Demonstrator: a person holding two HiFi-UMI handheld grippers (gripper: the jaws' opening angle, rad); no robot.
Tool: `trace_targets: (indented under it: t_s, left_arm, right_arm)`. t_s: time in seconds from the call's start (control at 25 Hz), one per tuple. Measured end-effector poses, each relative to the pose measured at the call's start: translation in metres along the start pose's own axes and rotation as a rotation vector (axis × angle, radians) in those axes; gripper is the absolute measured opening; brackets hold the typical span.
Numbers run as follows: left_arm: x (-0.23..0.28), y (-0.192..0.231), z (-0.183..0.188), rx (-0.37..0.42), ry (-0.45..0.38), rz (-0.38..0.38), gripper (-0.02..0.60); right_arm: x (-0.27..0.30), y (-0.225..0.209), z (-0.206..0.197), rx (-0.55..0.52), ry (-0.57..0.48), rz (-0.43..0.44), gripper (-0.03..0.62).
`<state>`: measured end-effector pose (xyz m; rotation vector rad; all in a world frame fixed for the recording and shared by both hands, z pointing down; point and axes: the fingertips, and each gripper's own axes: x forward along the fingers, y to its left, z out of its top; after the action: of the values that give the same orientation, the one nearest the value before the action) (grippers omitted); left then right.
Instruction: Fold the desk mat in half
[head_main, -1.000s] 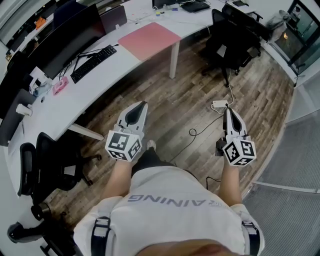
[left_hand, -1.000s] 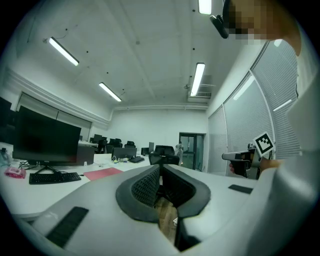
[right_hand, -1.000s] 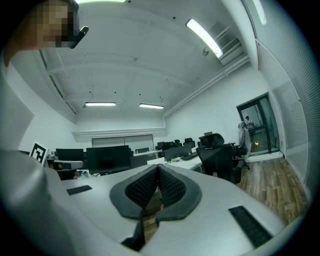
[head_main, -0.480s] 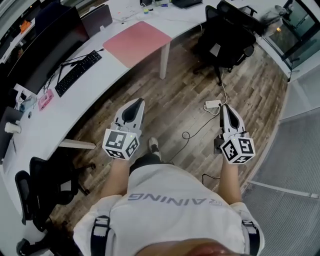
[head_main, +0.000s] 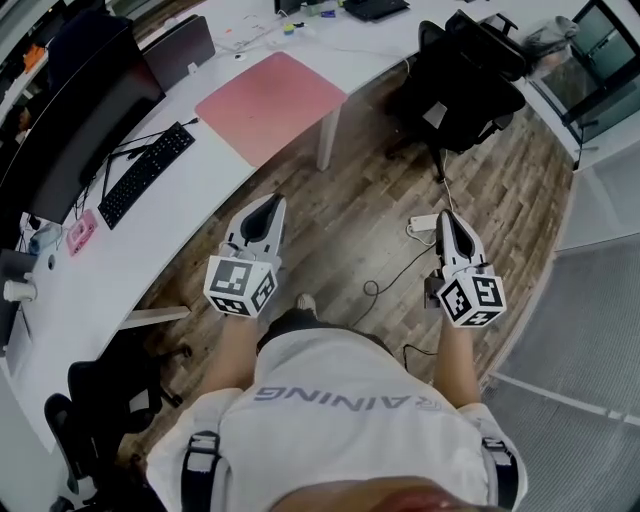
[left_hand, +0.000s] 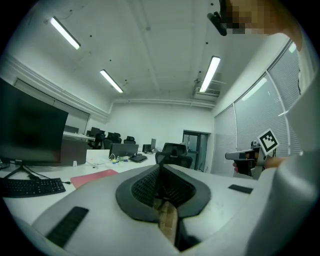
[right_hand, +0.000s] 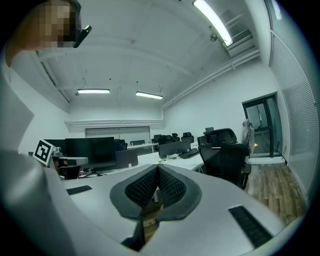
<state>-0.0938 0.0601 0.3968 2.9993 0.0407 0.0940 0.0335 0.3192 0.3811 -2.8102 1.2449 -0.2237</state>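
Floor (head_main: 380, 190): wood-look planks, running under the person and both hand-held grippers.
Tabletop (head_main: 120, 250): long, white and curved, at the left and top of the head view.
Shirt (head_main: 340, 420): white, with grey letters "AINING" across it, seen upside down; a further letter at one end could not be made out.
Office chair (head_main: 465, 85): black, beside the far end of the tabletop.
Monitor (head_main: 70, 120): dark screen, no readable writing.
Desk mat (head_main: 270, 105): pink, lying flat and unfolded on the tabletop near its leg, well apart from both grippers; it also showed as a pink strip (left_hand: 95, 176) in the left gripper view.
Keyboard (head_main: 145, 172): black, left of the mat; key print was too small to read.
Left hand-held gripper (head_main: 270, 203): held over the floor, jaws together with nothing between them (left_hand: 160, 167).
Right hand-held gripper (head_main: 445, 215): also over the floor, jaws closed and empty (right_hand: 157, 169).
Marker cubes (head_main: 243, 287): black-and-white square patterns, no words.
Power strip (head_main: 422, 223): white, on the floor just ahead of the right gripper, with a dark cable trailing from it.
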Motion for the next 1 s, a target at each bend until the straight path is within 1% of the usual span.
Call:
trace_targets:
  t_s: [0.12, 0.28, 0.48, 0.64, 0.84, 1.0]
  left_arm:
    - [0.015, 0.030, 0.004, -0.006, -0.004, 0.016, 0.043]
    - [0.033, 0.065, 0.006, -0.013, 0.001, 0.047, 0.043]
    - [0.044, 0.094, 0.005, -0.021, 0.015, 0.083, 0.043]
    - [0.060, 0.112, 0.009, -0.017, 0.018, 0.119, 0.043]
    - [0.092, 0.135, 0.016, -0.001, 0.016, 0.189, 0.043]
    - [0.117, 0.154, 0.029, -0.013, 0.011, 0.276, 0.043]
  right_arm:
    - [0.037, 0.007, 0.003, -0.008, 0.009, 0.017, 0.021]
    - [0.085, 0.017, 0.003, -0.015, 0.027, 0.061, 0.021]
    - [0.132, 0.024, -0.001, 0.001, 0.047, 0.114, 0.021]
    - [0.168, 0.022, 0.002, 0.006, 0.042, 0.161, 0.021]
    - [0.229, 0.011, 0.009, 0.031, 0.038, 0.251, 0.021]
    - [0.286, 0.007, 0.024, 0.021, 0.057, 0.347, 0.021]
